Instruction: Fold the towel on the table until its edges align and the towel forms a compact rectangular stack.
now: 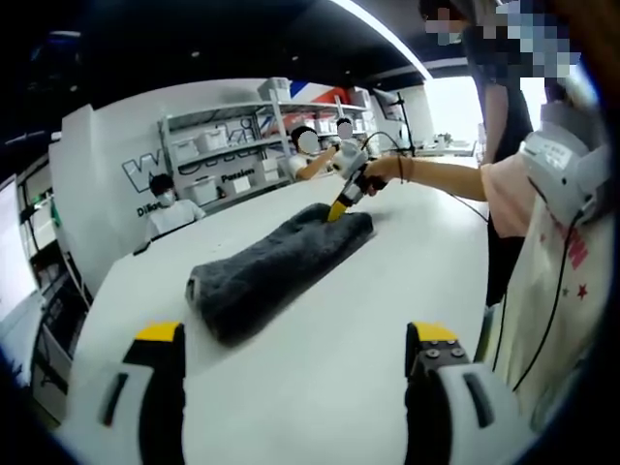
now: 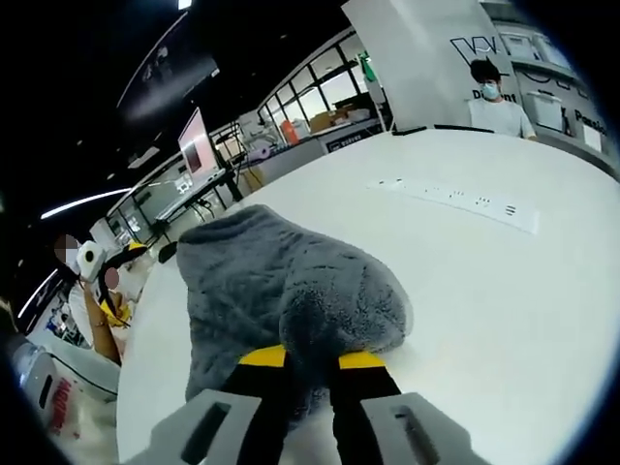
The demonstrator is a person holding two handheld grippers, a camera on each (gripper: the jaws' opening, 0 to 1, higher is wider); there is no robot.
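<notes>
The grey towel lies bunched lengthwise on the white bench, its long axis running away from the left claw, which hangs wide open. The right claw pinches the towel's far end. Wall lettering is too hidden to read.

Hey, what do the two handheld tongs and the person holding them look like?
Both tongs, left and right, have black jaws with yellow tips on light grey bodies. The person wears a pink short sleeve, a cream apron with red print, and a black cable hangs down it.
</notes>
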